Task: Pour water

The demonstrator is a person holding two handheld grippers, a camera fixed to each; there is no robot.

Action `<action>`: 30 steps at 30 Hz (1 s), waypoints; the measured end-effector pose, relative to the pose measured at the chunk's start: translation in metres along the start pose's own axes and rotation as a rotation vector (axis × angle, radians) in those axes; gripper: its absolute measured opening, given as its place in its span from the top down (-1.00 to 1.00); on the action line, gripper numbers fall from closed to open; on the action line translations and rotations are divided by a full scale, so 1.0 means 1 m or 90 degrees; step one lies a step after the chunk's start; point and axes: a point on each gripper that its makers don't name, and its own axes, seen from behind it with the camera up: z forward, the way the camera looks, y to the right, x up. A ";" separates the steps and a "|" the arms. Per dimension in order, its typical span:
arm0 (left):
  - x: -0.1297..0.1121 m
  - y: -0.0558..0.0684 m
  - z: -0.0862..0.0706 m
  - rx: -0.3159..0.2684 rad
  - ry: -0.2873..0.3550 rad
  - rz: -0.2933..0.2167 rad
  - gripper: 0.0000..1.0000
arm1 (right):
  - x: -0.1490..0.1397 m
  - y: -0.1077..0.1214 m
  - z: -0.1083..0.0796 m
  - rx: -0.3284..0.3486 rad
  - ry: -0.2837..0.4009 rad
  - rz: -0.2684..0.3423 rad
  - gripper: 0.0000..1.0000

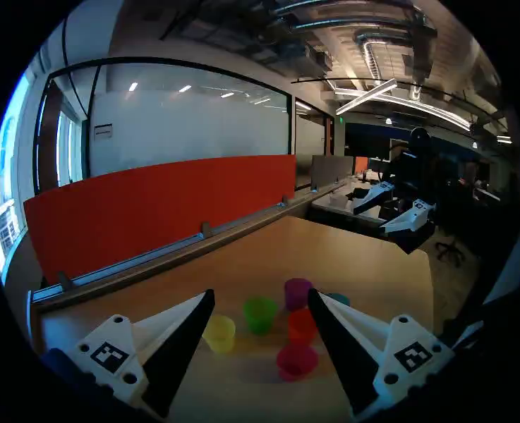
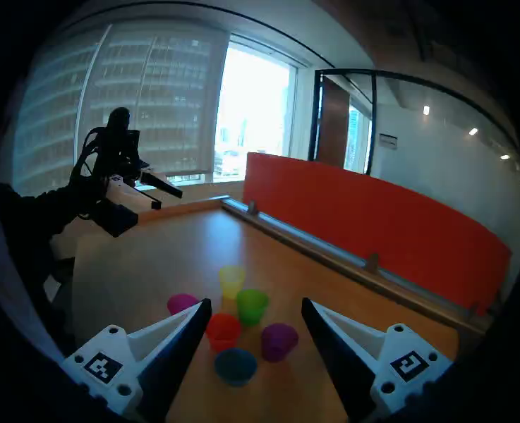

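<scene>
I hold both tools above the wooden table [image 1: 372, 261] with nothing in either. The left gripper [image 1: 260, 295] has its fingers spread wide apart, and the right gripper [image 2: 255, 304] is spread just as wide. The cups stand upright in one tight cluster on the table, right ahead of both pairs of fingers. From the left gripper view I see the yellow cup [image 1: 219, 333], the green cup [image 1: 260, 314] and the purple cup [image 1: 298, 292] in a slanting row. The orange cup [image 1: 302, 326] and the pink cup [image 1: 296, 361] sit nearer to me, and the teal cup [image 1: 339, 299] is half hidden behind one finger. I cannot tell from here which cup holds water, if any does. I judge that I am at the very start, lined up to pick a cup, with no pouring done yet. The next move calls for lowering one gripper so its fingers pass on either side of a single cup. The neighbours stand just beside it, so I must come in cleanly and close gently without tipping it.
</scene>
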 end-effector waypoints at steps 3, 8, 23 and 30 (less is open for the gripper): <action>-0.005 0.001 0.007 -0.011 -0.007 0.008 -0.96 | -0.007 -0.002 0.003 0.004 -0.008 -0.006 -0.99; -0.012 0.001 0.020 -0.028 -0.020 0.022 -0.96 | -0.021 -0.005 0.008 0.011 -0.024 -0.009 -0.99; -0.037 -0.001 0.063 -0.075 -0.064 0.044 -0.96 | -0.058 -0.010 0.023 0.025 -0.064 -0.012 -0.98; -0.055 0.000 0.082 -0.097 -0.093 0.050 -0.96 | -0.078 -0.012 0.033 0.027 -0.082 -0.012 -0.99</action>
